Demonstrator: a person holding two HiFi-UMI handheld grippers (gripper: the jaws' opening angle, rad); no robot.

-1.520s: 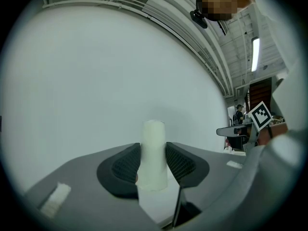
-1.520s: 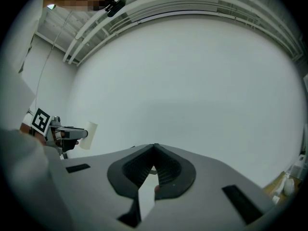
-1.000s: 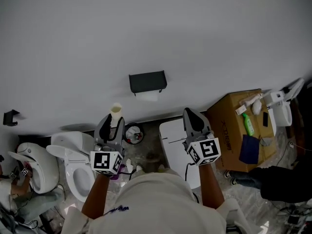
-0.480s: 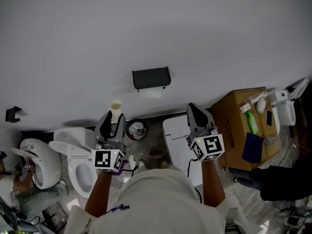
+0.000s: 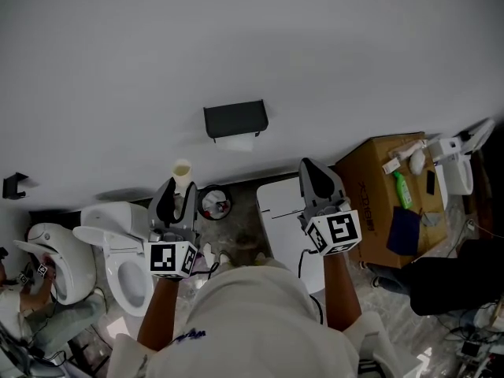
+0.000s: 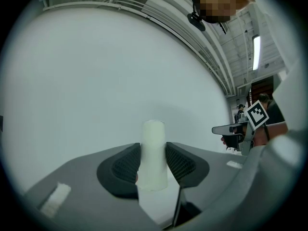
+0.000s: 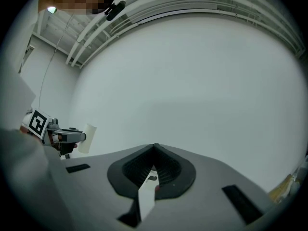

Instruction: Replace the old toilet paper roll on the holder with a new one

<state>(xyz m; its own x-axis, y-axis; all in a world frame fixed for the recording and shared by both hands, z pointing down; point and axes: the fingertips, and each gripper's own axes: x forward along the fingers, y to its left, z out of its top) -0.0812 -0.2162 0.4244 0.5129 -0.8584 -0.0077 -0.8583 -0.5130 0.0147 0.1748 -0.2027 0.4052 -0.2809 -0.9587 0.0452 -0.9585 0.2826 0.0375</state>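
White wall (image 5: pixel 236 38); black holder (image 5: pixel 235 120) at 12 o'clock. Left gripper (image 5: pixel 176 194) clamps an upright pale tube (image 6: pixel 154 148), probably the spent core, for removal. Right gripper (image 7: pixel 155 150) is closed, empty, free.

No word or number can be read in any view. In the head view, the cardboard box (image 5: pixel 376 181) carries a line of dark print (image 5: pixel 368 203) on its side. Its letters are too small and skewed to make out. Any label on the green bottle (image 5: pixel 402 190) lying on top of that box is too small to read. The left marker cube (image 5: pixel 172 259), on the left gripper (image 5: pixel 174 190), and the right marker cube (image 5: pixel 339 232), on the right gripper (image 5: pixel 308 168), bear only black-and-white square code patterns, without letters or digits. The same patterns show again, very small, in the two gripper views.
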